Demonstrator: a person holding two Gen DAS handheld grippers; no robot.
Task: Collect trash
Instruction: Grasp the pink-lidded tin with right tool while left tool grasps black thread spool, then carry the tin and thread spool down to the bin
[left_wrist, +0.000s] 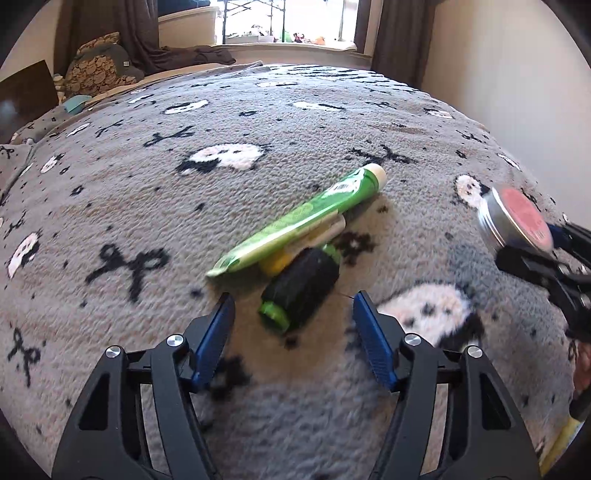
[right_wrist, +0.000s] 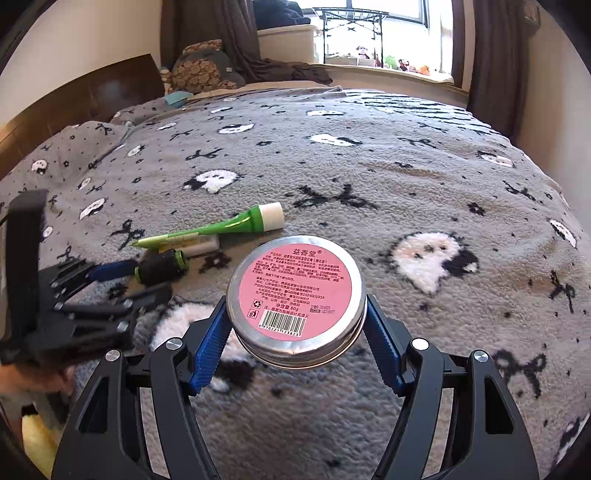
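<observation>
**— What have you got in each hand just now?**

My right gripper (right_wrist: 297, 325) is clamped on a round tin (right_wrist: 295, 295), one blue pad on either side of its rim. I hold it by the rim because it is wide and flat; gripped across the middle it sits level, pink label up, lifted clear of the blanket (right_wrist: 406, 177). My left gripper (left_wrist: 293, 317) holds nothing. Its jaws stand well apart, low over the bed, aimed at the little heap of rubbish.

**— What is in the heap?**

A green tube (left_wrist: 295, 221) with a pale cap, lying slantwise. Tucked against it is a small white and yellow stick (left_wrist: 325, 232), and nearest my left fingers a dark roll (left_wrist: 303, 291) with green ends. All three touch or nearly touch, in the middle of the blanket.

**— Which goes first?**

The roll, I judge. It lies just ahead of the gap between the open jaws, and it is the easiest to reach.

**— Anything in the way?**

The tube and stick press against the roll's far end, so a careless close could drag them along. The fleece is soft and may give under the fingers. I see no bin or bag in either view, so I cannot tell where the tin is bound.
</observation>
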